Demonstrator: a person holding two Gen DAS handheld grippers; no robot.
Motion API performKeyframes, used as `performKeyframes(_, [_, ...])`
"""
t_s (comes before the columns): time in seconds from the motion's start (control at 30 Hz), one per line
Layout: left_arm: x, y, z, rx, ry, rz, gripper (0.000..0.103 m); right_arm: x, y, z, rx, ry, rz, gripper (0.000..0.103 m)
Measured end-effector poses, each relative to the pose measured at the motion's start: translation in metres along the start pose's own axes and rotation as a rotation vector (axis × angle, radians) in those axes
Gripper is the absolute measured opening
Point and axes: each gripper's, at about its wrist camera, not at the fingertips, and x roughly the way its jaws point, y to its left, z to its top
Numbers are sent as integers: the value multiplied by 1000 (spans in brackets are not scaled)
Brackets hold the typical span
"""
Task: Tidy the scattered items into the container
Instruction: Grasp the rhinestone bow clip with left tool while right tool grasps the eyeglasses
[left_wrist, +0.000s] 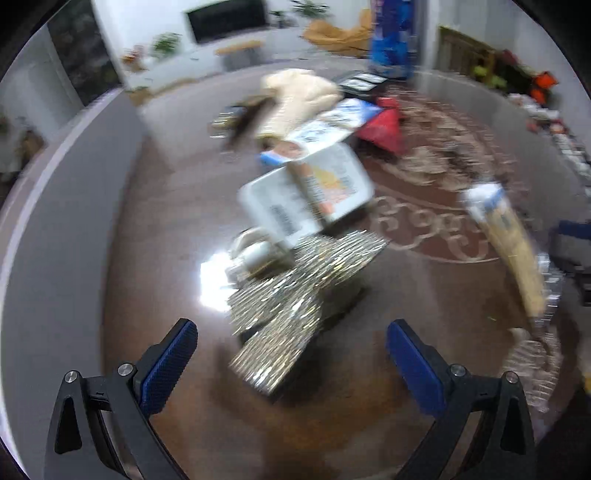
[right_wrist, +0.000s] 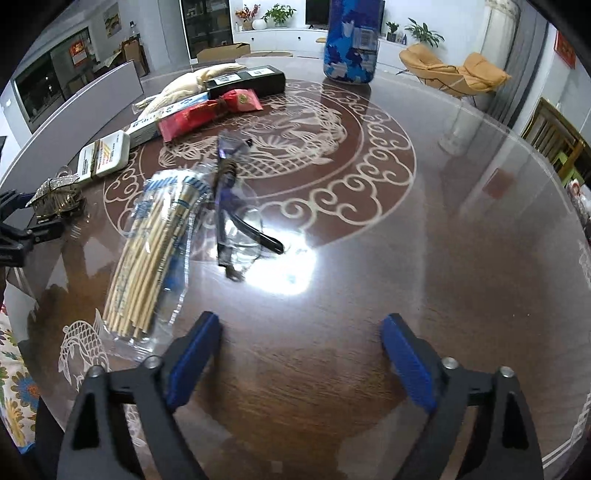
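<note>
Left claw (left_wrist: 291, 354) stands wide open with nothing between its blue pads; right claw (right_wrist: 301, 354) is likewise spread wide and empty, hovering above bare wood. Both point steeply down at the surface (right_wrist: 424, 258), a round dark top with a pale inlaid pattern. Directly ahead of the left claw, and nearest to it, lies a glittering sequinned item (left_wrist: 295, 295), apparently a pouch or purse, its long axis running diagonally from lower left to upper right in the left wrist view. Beyond it sit a white box (left_wrist: 306, 199), touching or overlapping the sequinned item's far edge, and a loose cluster of packets. For the right claw, the nearest item is a clear bag of bamboo sticks (right_wrist: 151, 254), lying ahead and to its left, long axis running away and slightly rightward; a pair of clear glasses (right_wrist: 236, 218) rests just beside that bag. A tall blue patterned container (right_wrist: 351, 40) stands upright at the far edge of the surface, well apart from both claws; it is judged to be the target, though its top is cut off. Motion blur in the left wrist view obscures labels and the exact contact between stacked items.
</note>
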Motion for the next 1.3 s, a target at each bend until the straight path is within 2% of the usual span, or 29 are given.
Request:
performKeyframes(0.07, [11,-2,8,37,54,-94,103,1,-4,-2,13,2,-6,102])
performKeyframes(0.2, [24,-10,19,122,91,-60,103,0,-7,-6,17,-9,-8,103])
performKeyframes(0.37, [25,-2,20,135,58,-71,103,-4,-7,-18,-5,-109,-1,103])
performKeyframes(0.47, [24,0,21,122,84,-59,103,-3,-10,-13,-44,-81,24,103])
performKeyframes(0.5, [20,2,19,113,67,-57,91,-4,-11,-11,-48,-71,27,100])
performKeyframes(0.53, [14,3,16,108,41,-58,73,-5,-13,-9,-52,-72,28,86])
performKeyframes(0.57, [9,5,13,95,20,-58,69,-7,-13,-6,-58,-73,30,71])
performKeyframes(0.63, [4,11,9,35,-4,-83,54,-9,-12,6,-70,-70,49,69])
performKeyframes(0.7, [-2,18,1,-40,-26,-137,50,-10,-6,20,-84,-76,85,69])
performKeyframes(0.8, [-10,13,-18,-109,-56,-146,50,-4,15,41,-144,-73,130,64])
performKeyframes(0.87, [-13,9,-26,-148,-72,-141,50,6,28,56,-187,-47,136,53])
performKeyframes(0.93, [-15,6,-31,-173,-78,-150,49,18,34,66,-204,-14,135,48])
performKeyframes(1.1, [-18,-4,-36,-43,-66,-149,51,35,47,82,-267,27,163,46])
performKeyframes(1.2, [-20,-1,-35,-12,-42,-173,51,37,56,87,-312,37,160,30])
performKeyframes(1.3, [-21,-3,-31,28,-31,-178,57,39,57,90,-325,50,169,29])
